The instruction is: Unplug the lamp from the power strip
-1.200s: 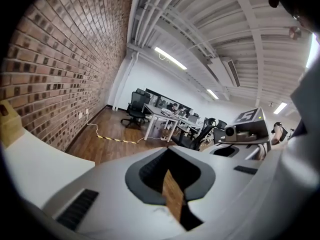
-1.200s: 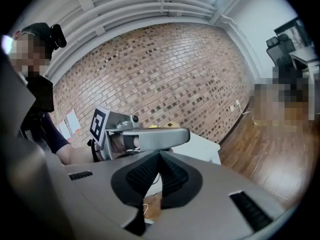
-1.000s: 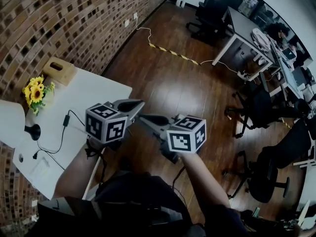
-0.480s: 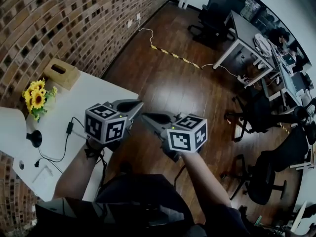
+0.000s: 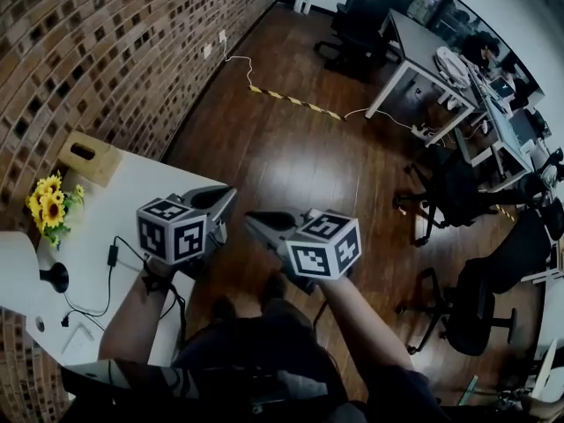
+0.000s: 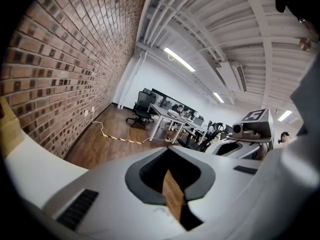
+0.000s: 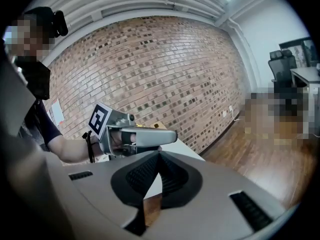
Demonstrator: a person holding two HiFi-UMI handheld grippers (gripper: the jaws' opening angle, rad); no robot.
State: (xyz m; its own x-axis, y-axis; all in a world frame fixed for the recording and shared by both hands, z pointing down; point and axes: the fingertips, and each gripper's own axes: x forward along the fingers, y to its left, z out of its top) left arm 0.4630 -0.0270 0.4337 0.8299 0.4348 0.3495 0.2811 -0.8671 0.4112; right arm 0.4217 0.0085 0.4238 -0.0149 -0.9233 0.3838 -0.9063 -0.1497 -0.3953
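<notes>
Head view, left to right.

Lamp [image 5: 55, 276]: its black base stands on the far-left part of the table [image 5: 132, 183], near the brick wall. The shade is cut by the picture edge.

Cord [image 5: 104, 296]: runs from an inline switch [image 5: 113, 254] down-left across the tabletop, so its long axis points toward the lamp. It ends in a small dark end piece [image 5: 63, 321] lying on the table just beside the base.

No power strip can be made out in any view. Judgement: the scene fits a plug already out and lying loose, or a strip that sits out of sight.

Left gripper [image 5: 231, 192]: at the table's right edge, jaws pressed together, nothing between them.

Right gripper [image 5: 249, 219]: just beside the left gripper, over the floor, jaws likewise together and empty.

Both point ahead, away from the table. The lamp and cord lie to the left of the left gripper and back toward the person, well apart from it. Judgement: the left gripper is the nearer of the two, and any reach for the cord would mean turning left.
</notes>
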